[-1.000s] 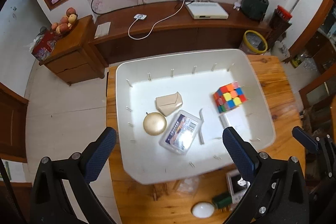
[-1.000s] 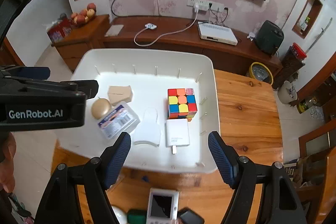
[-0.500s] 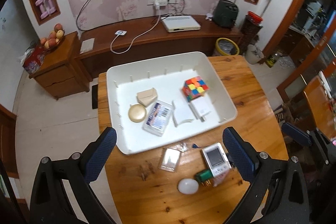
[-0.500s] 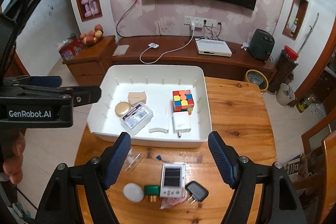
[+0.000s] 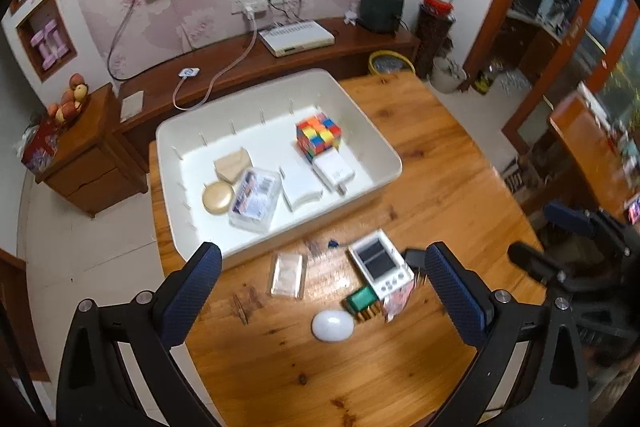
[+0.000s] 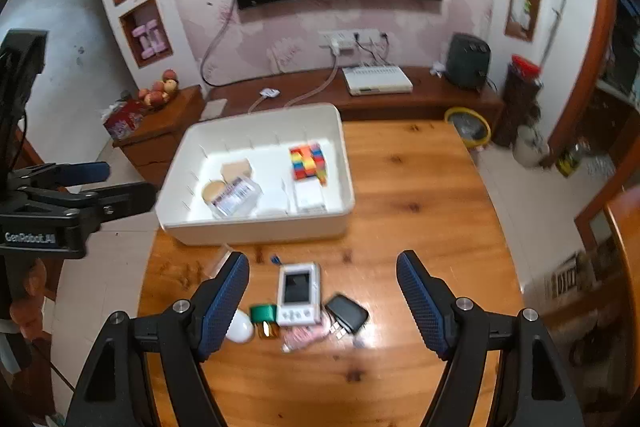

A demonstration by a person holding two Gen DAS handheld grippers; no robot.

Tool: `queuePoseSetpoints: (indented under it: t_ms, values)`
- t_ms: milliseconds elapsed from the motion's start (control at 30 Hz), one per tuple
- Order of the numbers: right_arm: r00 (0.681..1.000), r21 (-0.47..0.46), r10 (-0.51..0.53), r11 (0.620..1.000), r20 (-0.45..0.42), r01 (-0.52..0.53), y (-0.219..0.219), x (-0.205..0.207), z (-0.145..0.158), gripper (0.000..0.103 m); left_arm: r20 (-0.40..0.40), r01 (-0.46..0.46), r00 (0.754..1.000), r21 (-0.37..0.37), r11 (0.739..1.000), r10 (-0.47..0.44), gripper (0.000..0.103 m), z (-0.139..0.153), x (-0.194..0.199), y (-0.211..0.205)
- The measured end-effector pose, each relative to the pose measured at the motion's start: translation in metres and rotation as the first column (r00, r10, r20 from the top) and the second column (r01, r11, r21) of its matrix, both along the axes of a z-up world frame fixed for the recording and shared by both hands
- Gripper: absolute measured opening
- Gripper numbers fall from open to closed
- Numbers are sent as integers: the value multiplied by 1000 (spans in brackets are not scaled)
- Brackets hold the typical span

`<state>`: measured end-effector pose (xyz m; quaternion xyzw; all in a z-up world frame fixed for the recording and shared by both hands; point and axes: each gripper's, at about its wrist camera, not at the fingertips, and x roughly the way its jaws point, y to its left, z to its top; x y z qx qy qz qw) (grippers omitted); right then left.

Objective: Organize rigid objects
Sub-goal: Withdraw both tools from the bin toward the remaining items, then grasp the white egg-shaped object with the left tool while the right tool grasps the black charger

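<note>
Overhead, both grippers, left [image 5: 322, 291] and right [image 6: 323, 301], are held wide and empty above unsorted items, including a handheld game console [image 6: 299, 293], kept outside the white tray [image 6: 256, 227] where 6 sorted objects lie grouped

A white bin [image 5: 384, 147] lies beyond the jaws' tips, holding a colourful puzzle cube [image 5: 318, 135], a white charger [image 5: 334, 171], a white flat piece [image 5: 300, 189], a clear labelled box [image 5: 256, 199], a gold disc [image 5: 218, 198] and a tan wedge [image 5: 232, 163]. Between the jaws lie a white handheld device [image 6: 299, 293], a green block [image 6: 263, 313], a white oval [image 5: 333, 325], a clear case [image 5: 287, 274] and a black plug [image 6: 346, 313].
</note>
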<state>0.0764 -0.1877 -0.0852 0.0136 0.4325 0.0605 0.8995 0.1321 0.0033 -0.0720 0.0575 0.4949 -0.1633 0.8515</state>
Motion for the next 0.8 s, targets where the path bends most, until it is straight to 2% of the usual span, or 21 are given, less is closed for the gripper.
queuePoseSetpoints:
  t_ms: [133,233,433,633,800]
  values:
    - [997,21,-50,998,-53,51,-20,-7,-23,77,-50,44,998,45,998,-42,101,-30,-10,-7]
    - [991,26,-94,995,-92,97,-33,-10,-43,77,-119,78,991,89,993,-68,101,-63,-17,-10]
    - [969,60,-170,981,-182,183,-57,-12,-87,77,-255,62,967,160,985,-20,101,-131,-23,-9]
    - [920,140,-232,948,-318,287,-68,2,-130,77,-305,46,952,210,977,21,101,-171,-19,-12]
    - [890,164,-253,928,-379,334,-60,28,-150,77,-329,34,944,214,976,40,101,-189,-16,-20]
